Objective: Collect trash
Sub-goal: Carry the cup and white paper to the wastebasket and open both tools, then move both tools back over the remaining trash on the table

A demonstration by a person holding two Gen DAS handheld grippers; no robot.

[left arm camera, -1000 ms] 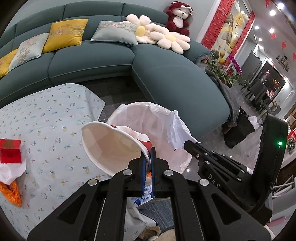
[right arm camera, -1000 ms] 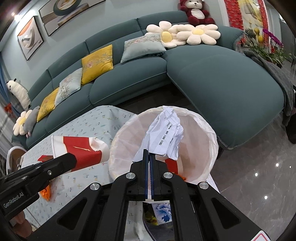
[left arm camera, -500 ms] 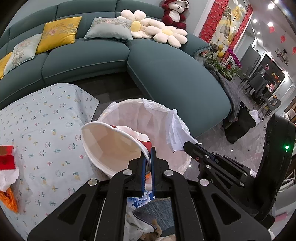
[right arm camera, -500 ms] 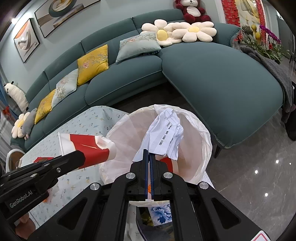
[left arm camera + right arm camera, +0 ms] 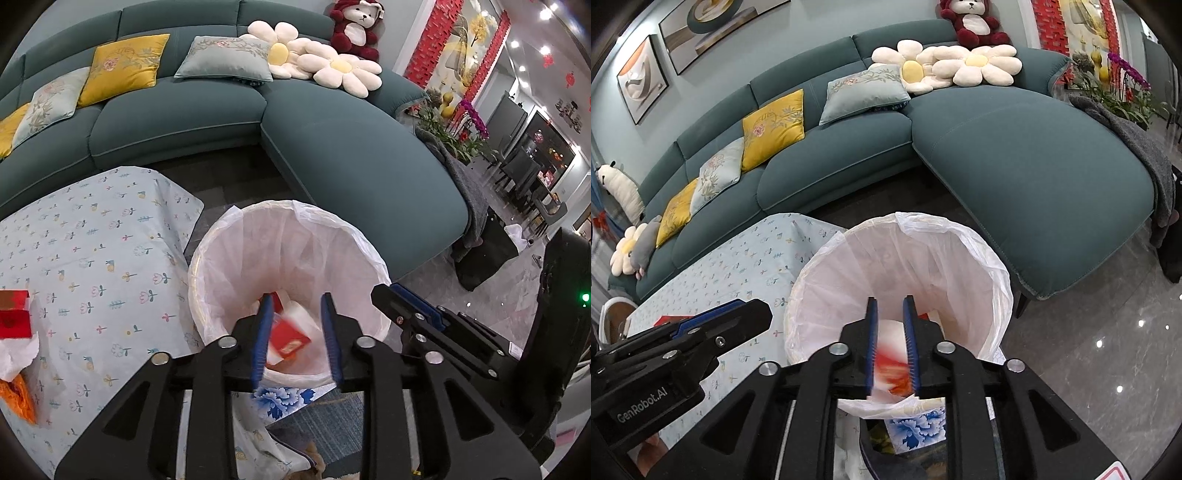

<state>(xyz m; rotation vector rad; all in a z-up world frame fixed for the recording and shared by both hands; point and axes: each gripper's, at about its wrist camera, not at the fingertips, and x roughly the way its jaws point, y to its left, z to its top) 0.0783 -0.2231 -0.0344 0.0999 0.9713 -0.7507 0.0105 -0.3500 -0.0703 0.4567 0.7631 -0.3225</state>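
- Both of my grippers have let go since 0.5 s ago: cup and paper now lie in the lined bin (image 5: 229, 258).
- Beside it, the tablecloth (image 5: 92, 251) carries 1 red packet (image 5: 14, 319).
- Left gripper (image 5: 295, 332) gapes wide; right gripper (image 5: 891, 343) spreads narrower, both above blurred red-and-white trash (image 5: 290, 338).

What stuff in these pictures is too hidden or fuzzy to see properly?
- Red and white trash in the bin: motion-blurred in both wrist views.
- Bin bottom: hidden by left gripper and right gripper.
- Orange wrapper on tablecloth: cut off by left view's edge.
- Blue-flowered thing: covered by gripper bodies.
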